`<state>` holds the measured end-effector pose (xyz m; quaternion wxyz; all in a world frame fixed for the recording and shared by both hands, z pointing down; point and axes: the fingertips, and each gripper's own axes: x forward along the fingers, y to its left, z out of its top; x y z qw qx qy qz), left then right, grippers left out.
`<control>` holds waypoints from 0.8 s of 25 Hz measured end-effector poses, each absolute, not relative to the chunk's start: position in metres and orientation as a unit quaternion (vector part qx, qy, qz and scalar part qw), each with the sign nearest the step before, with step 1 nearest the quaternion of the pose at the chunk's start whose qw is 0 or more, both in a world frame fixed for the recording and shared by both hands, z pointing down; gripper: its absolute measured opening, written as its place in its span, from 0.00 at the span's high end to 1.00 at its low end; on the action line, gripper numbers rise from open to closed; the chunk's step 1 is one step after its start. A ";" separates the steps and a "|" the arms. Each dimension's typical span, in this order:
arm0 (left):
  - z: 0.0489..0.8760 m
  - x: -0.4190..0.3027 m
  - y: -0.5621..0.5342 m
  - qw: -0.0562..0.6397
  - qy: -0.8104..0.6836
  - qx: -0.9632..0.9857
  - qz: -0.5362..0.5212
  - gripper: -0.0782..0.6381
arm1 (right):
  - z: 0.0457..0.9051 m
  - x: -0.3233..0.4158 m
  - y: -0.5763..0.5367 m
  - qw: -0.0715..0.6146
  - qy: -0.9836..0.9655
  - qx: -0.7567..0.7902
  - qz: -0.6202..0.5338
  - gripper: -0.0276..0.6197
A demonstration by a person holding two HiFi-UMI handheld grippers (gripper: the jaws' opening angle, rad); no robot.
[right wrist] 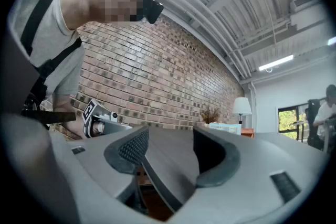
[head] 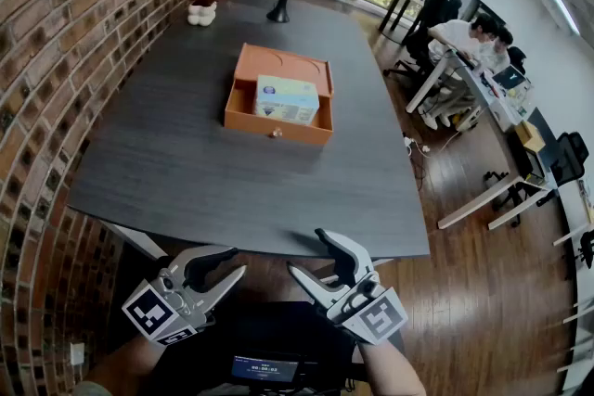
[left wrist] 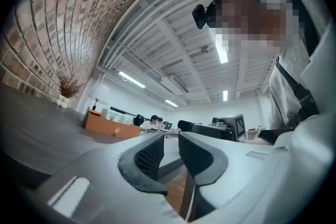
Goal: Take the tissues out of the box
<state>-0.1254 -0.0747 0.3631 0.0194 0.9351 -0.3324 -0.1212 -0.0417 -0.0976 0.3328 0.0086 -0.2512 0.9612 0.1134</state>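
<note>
An orange box [head: 278, 131] lies open in the middle of the dark table [head: 176, 162], with a pale blue and yellow tissue pack [head: 287, 99] inside it. Both grippers hang below the table's near edge, far from the box. My left gripper [head: 239, 261] has its jaws nearly together with nothing between them. My right gripper [head: 306, 252] is open and empty. From the left gripper [left wrist: 169, 139] the box [left wrist: 107, 126] and pack [left wrist: 117, 116] show far off. The right gripper view looks past its own gripper [right wrist: 170, 136] to the pack [right wrist: 222, 127].
A brick wall [head: 46, 60] runs along the table's left side. At the far end stand a dried plant in a white vase [head: 202, 9] and a lamp [head: 278, 9]. People sit at desks [head: 473, 37] at the right. A small screen [head: 264, 370] is at my waist.
</note>
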 end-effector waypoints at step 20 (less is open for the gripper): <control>0.366 -0.119 -0.073 0.017 -0.327 0.938 -0.114 0.79 | 0.336 -0.042 -0.098 0.006 0.962 -0.252 0.109 0.55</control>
